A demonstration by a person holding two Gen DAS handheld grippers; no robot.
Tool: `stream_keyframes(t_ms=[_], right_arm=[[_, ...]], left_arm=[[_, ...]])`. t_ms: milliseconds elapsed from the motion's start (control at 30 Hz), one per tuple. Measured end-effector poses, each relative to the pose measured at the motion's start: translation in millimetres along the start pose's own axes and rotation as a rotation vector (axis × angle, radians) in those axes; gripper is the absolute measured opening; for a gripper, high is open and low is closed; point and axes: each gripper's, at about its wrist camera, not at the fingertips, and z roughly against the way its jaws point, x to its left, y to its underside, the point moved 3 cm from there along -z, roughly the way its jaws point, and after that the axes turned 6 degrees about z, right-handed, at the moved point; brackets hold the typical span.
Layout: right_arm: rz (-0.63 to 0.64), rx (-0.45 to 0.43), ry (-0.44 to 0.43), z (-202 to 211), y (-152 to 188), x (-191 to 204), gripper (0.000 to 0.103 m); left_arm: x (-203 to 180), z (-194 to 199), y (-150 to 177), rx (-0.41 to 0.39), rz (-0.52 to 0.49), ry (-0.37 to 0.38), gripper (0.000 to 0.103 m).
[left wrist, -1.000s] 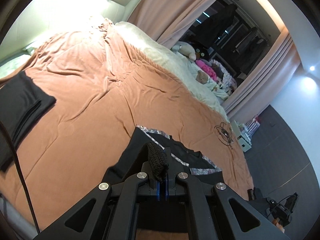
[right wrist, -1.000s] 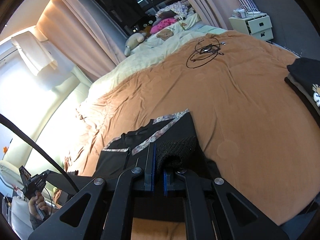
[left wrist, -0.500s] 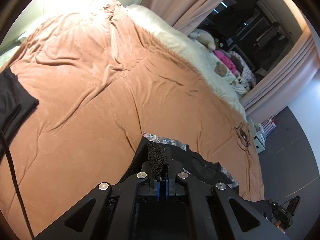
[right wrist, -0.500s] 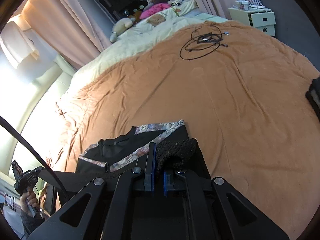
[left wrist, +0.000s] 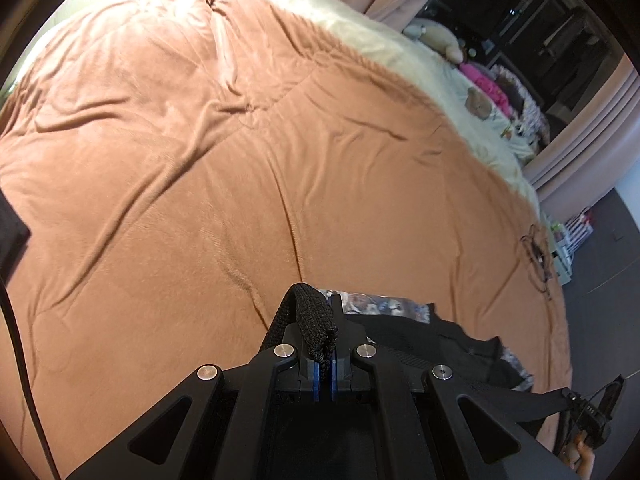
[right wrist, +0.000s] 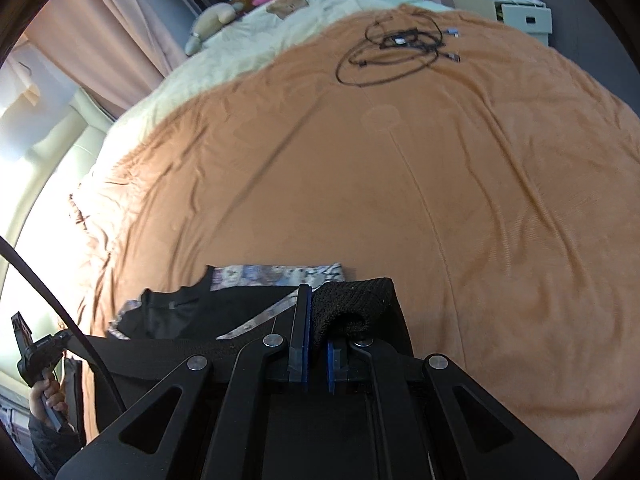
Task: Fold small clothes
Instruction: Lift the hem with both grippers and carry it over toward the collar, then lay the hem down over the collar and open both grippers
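A small black garment [left wrist: 424,340] with a patterned floral trim [left wrist: 380,306] lies stretched on the brown bedspread [left wrist: 240,184]. My left gripper [left wrist: 326,360] is shut on a bunched black knit edge of it [left wrist: 314,320]. My right gripper [right wrist: 318,344] is shut on the opposite black knit edge [right wrist: 352,304]. In the right wrist view the garment [right wrist: 200,316] spreads to the left, its trim [right wrist: 276,274] at the far edge. Both grippers hold it low over the bed.
A coiled black cable [right wrist: 396,46] lies on the bedspread far ahead. A cream blanket [left wrist: 400,52] with plush toys [left wrist: 436,36] borders the bed. A white drawer unit [right wrist: 508,12] stands beyond. Another dark garment [left wrist: 10,232] lies at the left edge.
Both grippers have moved forward and down over the bed with the garment, tilting toward the bedspread. The folded dark clothes at the side have slid nearly out of view. Both stay shut.
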Motion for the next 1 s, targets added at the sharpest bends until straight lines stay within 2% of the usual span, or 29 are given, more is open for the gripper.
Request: stream_keyframes(t_ms=[333, 467, 500, 533, 567, 600, 633, 700, 800, 867, 1000], right_arm=[[0.003, 0.056, 0.051, -58.9, -12.9, -2.0, 0.002], [0.065, 0.063, 0.089, -68.5, -16.2, 6.5, 0.006], [0.063, 0.068, 0.087, -65.9, -16.4, 8.9, 0.008], [0.071, 0.070, 0.089, -62.0, -16.0, 12.0, 0.019], [0.085, 0.067, 0.091, -58.1, -15.8, 14.3, 0.043], [0.104, 0.056, 0.094, -52.0, -15.1, 17.2, 0.056], [0.118, 0.036, 0.105, -44.7, -14.1, 19.1, 0.066], [0.127, 0.022, 0.109, -34.7, -10.7, 21.0, 0.066], [0.135, 0.006, 0.090, -20.4, -1.5, 27.0, 0.066], [0.161, -0.007, 0.088, -10.8, 4.9, 33.5, 0.066], [0.214, 0.025, 0.070, -6.3, 24.4, 50.4, 0.066]], left_arm=[[10.9, -59.4, -6.0, 0.059, 0.000, -0.075, 0.003], [14.2, -80.9, -3.7, 0.090, -0.022, -0.128, 0.007], [15.4, -82.5, -1.8, 0.108, -0.015, -0.126, 0.009], [15.2, -80.8, -0.8, 0.112, -0.015, -0.122, 0.011], [13.9, -76.9, 0.0, 0.108, -0.026, -0.122, 0.014], [11.6, -69.7, 0.6, 0.095, -0.052, -0.131, 0.029], [10.1, -65.5, 1.1, 0.085, -0.066, -0.138, 0.049], [7.3, -50.4, 1.9, 0.044, -0.096, -0.154, 0.064], [2.6, -33.3, 5.5, 0.017, -0.147, -0.201, 0.064], [-2.2, -28.4, 11.2, 0.033, -0.164, -0.189, 0.064], [-21.6, -26.1, 36.3, 0.075, -0.270, -0.182, 0.064]])
